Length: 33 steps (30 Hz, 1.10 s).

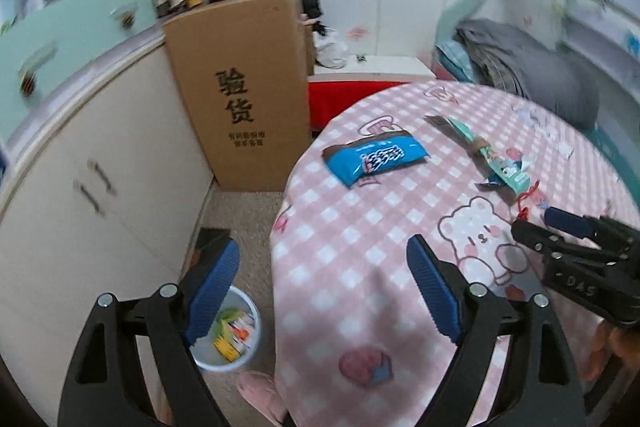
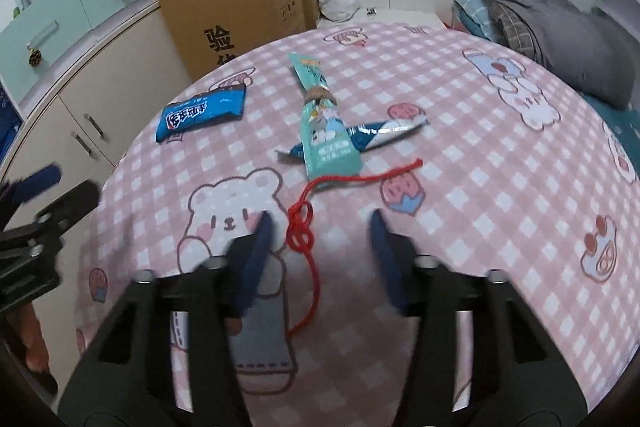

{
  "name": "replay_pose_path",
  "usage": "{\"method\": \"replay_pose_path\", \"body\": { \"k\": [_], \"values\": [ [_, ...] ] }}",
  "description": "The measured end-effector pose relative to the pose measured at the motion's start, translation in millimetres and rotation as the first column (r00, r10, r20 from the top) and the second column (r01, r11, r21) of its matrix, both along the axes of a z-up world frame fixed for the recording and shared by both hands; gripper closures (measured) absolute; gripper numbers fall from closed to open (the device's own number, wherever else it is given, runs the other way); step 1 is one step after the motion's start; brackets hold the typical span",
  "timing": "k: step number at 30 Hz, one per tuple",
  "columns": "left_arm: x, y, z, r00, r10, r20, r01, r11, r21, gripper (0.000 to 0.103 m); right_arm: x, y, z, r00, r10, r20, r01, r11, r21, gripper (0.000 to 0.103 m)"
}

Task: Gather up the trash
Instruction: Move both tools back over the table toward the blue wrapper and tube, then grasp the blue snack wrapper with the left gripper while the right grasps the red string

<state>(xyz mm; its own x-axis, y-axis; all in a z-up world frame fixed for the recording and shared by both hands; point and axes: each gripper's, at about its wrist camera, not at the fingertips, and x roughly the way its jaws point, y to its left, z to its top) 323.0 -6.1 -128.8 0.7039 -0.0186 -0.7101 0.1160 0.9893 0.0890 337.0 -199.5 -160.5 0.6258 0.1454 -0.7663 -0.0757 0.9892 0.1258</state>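
A blue snack wrapper point(image 1: 374, 157) point(image 2: 202, 115) lies on the pink checked tablecloth point(image 1: 344, 267). A teal wrapper point(image 1: 492, 155) point(image 2: 326, 131) lies across a silver-blue one point(image 2: 384, 131). A red string point(image 2: 304, 227) point(image 1: 524, 211) trails from them toward me. My right gripper point(image 2: 320, 218) point(image 1: 536, 223) hangs low over the string; its blurred fingers straddle it with a gap, the string close to the left finger. My left gripper point(image 1: 324, 245) point(image 2: 70, 183) stands open and holds nothing, over the table's left edge and above a white bin point(image 1: 256, 311) holding wrappers.
A tall cardboard box point(image 1: 240, 87) stands beside the table, against a cream cabinet point(image 1: 80, 187). A pink slipper point(image 1: 260, 391) lies on the floor by the bin. Folded grey bedding point(image 1: 528, 67) sits beyond the table's far right.
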Motion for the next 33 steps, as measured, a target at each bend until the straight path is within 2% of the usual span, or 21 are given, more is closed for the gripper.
{"method": "replay_pose_path", "body": {
  "k": [1,2,4,8,14,18,21,22,24,26,29,33],
  "values": [
    [3.6,-2.7,-0.8,1.000,-0.013,0.005,0.012,1.000,0.019,0.019,0.9,-0.3,0.1,1.000,-0.001,0.001,0.001,1.000,-0.002,0.082],
    [10.3,-6.8,-2.2,0.999,-0.034,0.012,0.034,0.998,0.048,0.019,1.8,-1.0,0.8,1.000,-0.001,0.002,0.001,1.000,0.006,0.091],
    [22.2,-11.9,-4.5,0.998,-0.060,0.023,0.058,0.994,0.091,0.019,3.2,-5.2,2.2,1.000,-0.009,0.011,0.009,1.000,0.022,0.093],
    [49.4,-22.3,-11.2,0.992,-0.129,-0.005,0.129,0.986,0.102,0.019,7.8,-13.6,6.1,0.999,-0.031,0.033,0.029,0.998,0.048,0.094],
    [81.1,-41.0,-22.4,0.979,-0.203,-0.030,0.205,0.969,0.136,0.019,14.0,-23.7,3.7,0.999,-0.048,0.014,0.046,0.992,0.119,0.094],
    [99.7,-53.7,-27.1,0.971,-0.235,-0.035,0.237,0.953,0.190,0.019,13.8,-22.8,3.7,0.999,-0.043,0.012,0.042,0.992,0.116,0.094],
    [110.9,-55.7,-30.4,0.961,-0.268,-0.064,0.275,0.948,0.159,0.020,13.9,-22.5,3.6,0.999,-0.039,0.011,0.037,0.993,0.115,0.094],
    [113.9,-54.0,-30.6,0.963,-0.260,-0.075,0.268,0.955,0.130,0.024,13.8,-22.7,3.8,0.999,-0.040,0.012,0.039,0.992,0.116,0.094],
    [114.5,-51.5,-30.7,0.961,-0.262,-0.085,0.268,0.961,0.069,0.041,13.5,-22.3,4.4,0.999,-0.044,0.015,0.042,0.992,0.117,0.094],
    [110.5,-54.2,-31.1,0.965,-0.253,-0.073,0.259,0.961,0.097,0.065,12.1,-22.4,6.2,0.999,-0.047,0.026,0.044,0.993,0.114,0.094],
    [100.0,-58.6,-29.6,0.969,-0.239,-0.054,0.244,0.962,0.118,0.079,8.0,-23.6,8.6,0.998,-0.050,0.044,0.045,0.993,0.112,0.094],
    [76.8,-55.6,-22.2,0.976,-0.216,-0.025,0.217,0.973,0.079,0.087,1.8,-22.0,9.9,0.998,-0.042,0.041,0.037,0.994,0.106,0.094]
  ]
}}
